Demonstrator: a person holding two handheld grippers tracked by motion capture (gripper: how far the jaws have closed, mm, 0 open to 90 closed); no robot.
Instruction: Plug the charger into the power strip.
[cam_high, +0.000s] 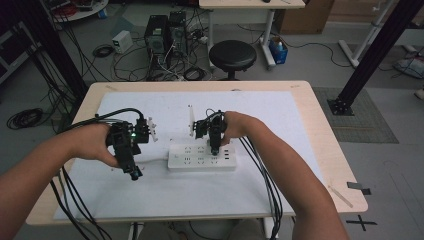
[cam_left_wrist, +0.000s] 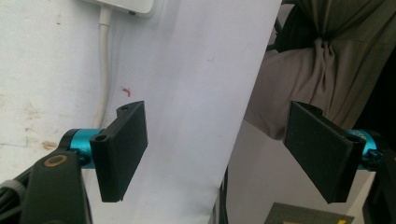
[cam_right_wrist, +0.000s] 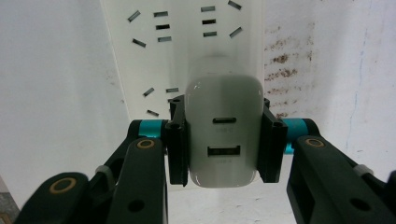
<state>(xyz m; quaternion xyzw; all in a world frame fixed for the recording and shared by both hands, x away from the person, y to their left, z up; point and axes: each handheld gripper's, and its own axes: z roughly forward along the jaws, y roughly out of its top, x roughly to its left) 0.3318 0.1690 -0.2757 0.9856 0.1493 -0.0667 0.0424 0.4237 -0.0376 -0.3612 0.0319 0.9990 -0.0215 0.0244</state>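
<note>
On the pale wooden table lies a large white paper sheet, and on it, near the middle, a white rectangular plastic power strip with rows of sockets and its cord running off to the left. The right gripper stands over the strip's right part, pointing down, with its jaws clamped on the two sides of a small white rounded wall charger with two ports in its upper face. In the right gripper view the charger sits directly over the sockets, but whether its prongs are fully seated is hidden; I judge the plugging-in to be at or near its end, with release and withdrawal left. The left gripper rests to the left of the strip, its jaws apart and empty, over the paper's near edge.
</note>
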